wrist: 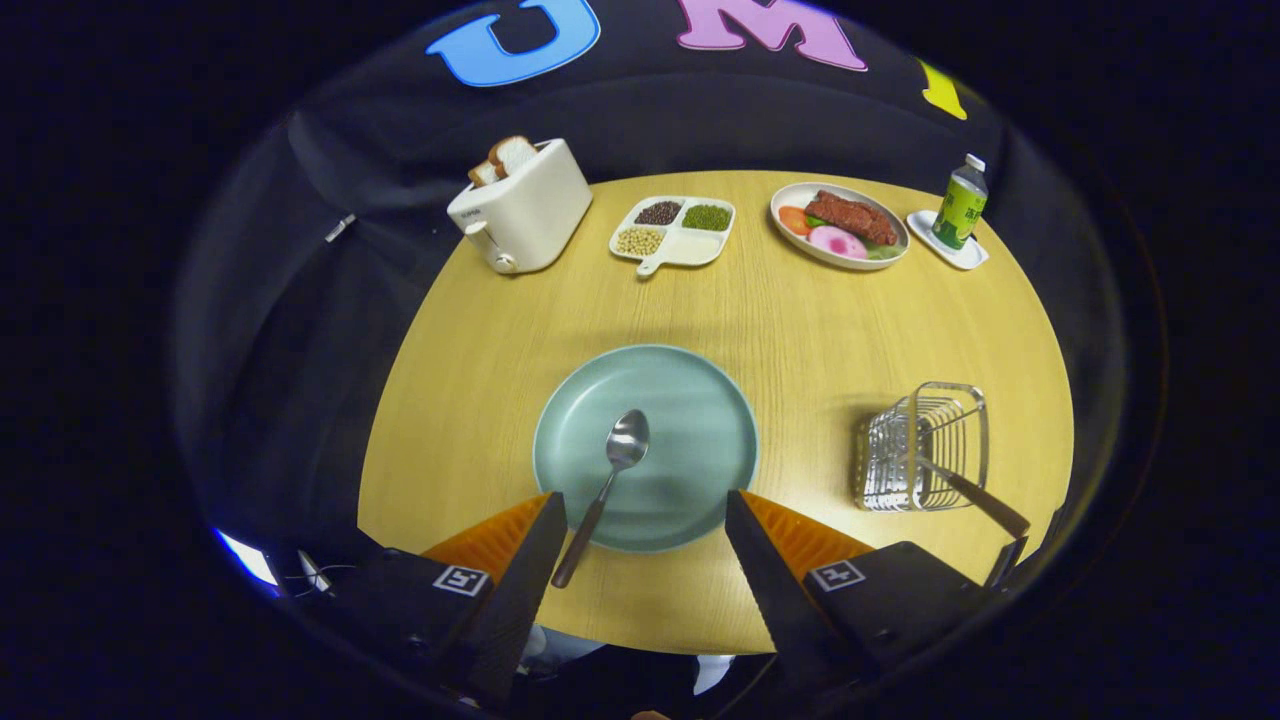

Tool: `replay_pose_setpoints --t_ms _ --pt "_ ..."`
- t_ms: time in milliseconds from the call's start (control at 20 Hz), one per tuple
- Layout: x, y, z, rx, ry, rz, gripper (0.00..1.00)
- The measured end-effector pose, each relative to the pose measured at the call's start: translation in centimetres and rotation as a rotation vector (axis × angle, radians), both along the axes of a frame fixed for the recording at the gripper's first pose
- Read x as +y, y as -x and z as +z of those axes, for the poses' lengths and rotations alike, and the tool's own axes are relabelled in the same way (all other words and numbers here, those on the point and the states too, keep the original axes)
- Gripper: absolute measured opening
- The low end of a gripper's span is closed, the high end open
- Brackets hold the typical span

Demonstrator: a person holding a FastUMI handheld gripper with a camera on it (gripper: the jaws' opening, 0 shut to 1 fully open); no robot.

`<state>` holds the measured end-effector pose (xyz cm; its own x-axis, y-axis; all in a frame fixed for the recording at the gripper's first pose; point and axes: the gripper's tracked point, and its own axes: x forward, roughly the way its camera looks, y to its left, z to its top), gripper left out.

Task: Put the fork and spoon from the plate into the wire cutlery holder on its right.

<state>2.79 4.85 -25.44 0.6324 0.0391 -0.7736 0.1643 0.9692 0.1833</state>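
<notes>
A pale green plate (690, 400) lies on the round wooden table just ahead of my fingers. A metal spoon (610, 475) with a dark handle rests on it, bowl toward the far side, handle reaching over the plate's near rim close to my left finger. To the plate's right stands the wire cutlery holder (925, 445), with a dark-handled utensil (975, 495) leaning out of it toward me; its head is hidden inside the wires. My gripper (645, 505) hovers above the plate's near edge, open, with nothing between the fingers.
Along the far side of the table (800, 320) stand a white toaster (525, 205) with bread, a divided dish (675, 230) of beans, an oval plate (840, 225) of food, and a green bottle (962, 203) on a small white tray.
</notes>
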Motion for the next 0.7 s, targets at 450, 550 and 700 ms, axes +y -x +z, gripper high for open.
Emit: replay_pose_setpoints --t_ms 450,550,700 --pt "1.8 -2.2 -7.7 0.202 0.011 -0.051 1.00" --pt "1.6 -2.8 -8.8 0.219 0.027 -0.062 1.00" --pt "1.3 -2.8 -9.7 0.229 0.050 -0.064 1.00"
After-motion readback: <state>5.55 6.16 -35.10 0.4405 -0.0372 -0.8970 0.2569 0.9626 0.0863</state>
